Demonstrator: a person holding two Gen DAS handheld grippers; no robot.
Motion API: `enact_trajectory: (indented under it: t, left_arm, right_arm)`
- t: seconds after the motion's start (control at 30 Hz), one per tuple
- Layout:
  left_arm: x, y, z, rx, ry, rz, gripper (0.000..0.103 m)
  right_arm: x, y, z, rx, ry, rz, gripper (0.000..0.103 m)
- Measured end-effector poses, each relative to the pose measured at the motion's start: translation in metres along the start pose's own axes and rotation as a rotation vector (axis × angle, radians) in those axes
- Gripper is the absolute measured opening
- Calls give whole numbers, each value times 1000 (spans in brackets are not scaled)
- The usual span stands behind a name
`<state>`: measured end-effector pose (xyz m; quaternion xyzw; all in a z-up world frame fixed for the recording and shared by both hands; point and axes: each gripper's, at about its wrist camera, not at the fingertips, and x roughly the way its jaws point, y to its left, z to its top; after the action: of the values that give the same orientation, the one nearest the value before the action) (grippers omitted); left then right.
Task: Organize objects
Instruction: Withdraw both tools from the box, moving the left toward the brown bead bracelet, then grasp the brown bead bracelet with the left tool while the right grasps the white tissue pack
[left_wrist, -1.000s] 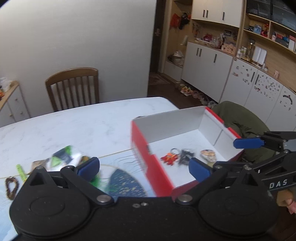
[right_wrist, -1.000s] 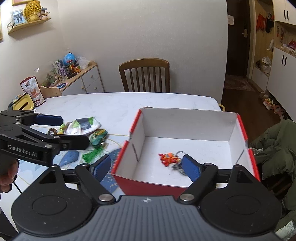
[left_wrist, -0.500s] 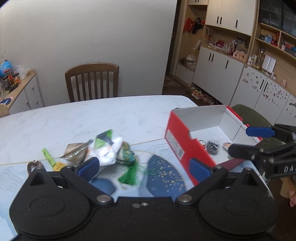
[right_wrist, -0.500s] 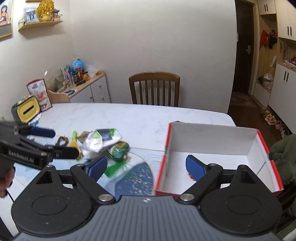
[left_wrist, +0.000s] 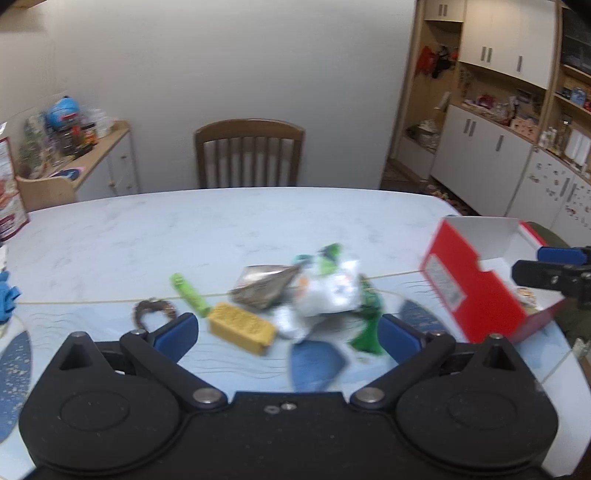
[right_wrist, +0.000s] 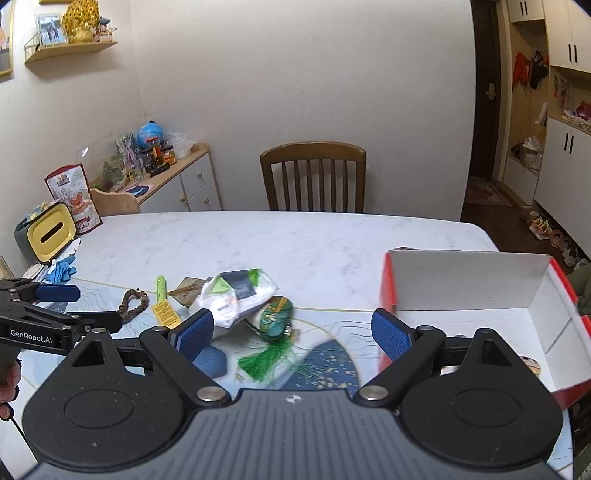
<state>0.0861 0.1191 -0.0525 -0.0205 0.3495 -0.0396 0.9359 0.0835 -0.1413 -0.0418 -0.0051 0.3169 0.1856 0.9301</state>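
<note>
Your left hand-held gripper (left_wrist: 288, 334) and right hand-held gripper (right_wrist: 291, 332) both released, empty; red box (right_wrist: 480, 284) contents mostly hidden lower right.

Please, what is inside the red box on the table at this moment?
Inside the red box, only one small round patterned item shows on the white floor near its front. The right gripper, open, hides the near left part of the floor, so other contents cannot be confirmed.
</note>
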Motion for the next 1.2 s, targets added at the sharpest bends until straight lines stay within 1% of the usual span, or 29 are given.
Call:
enact_trajectory:
  t: [0.1,0.23,0.33,0.4,0.47,0.67,0.8,0.9,1.03,1.2]
  left_arm:
    - [8,21,-3,-16,22,33,103]
    - [21,53,-7,-112,41,55,103]
    - [30,70,-11,-144,51,77,103]
    - [38,78,-14,-132,61,79,103]
    - [46,84,-16,-121,70,106,103]
    - [69,112,-18,-147,76,167,103]
    - [86,122,-17,-127,90,184,103]
    - [98,125,-17,-108,95,200,102]
    - [114,130,-21,-109,116,202,101]
    - [129,131,-25,-96,133,209,97]
  right_arm:
    - [16,10,5,12,26,-8,93]
    - [38,20,13,29,45,-27,93]
    - [56,27,18,41,60,-56,93]
    - [68,31,21,41,73,-65,93]
    - [79,36,24,38,82,-73,93]
    - [110,47,32,19,108,-88,93]
    - [133,49,34,27,148,-99,93]
    - [151,49,37,61,175,-104,93]
    - [173,52,41,91,203,-114,93]
    - [198,61,44,72,226,-138,93]
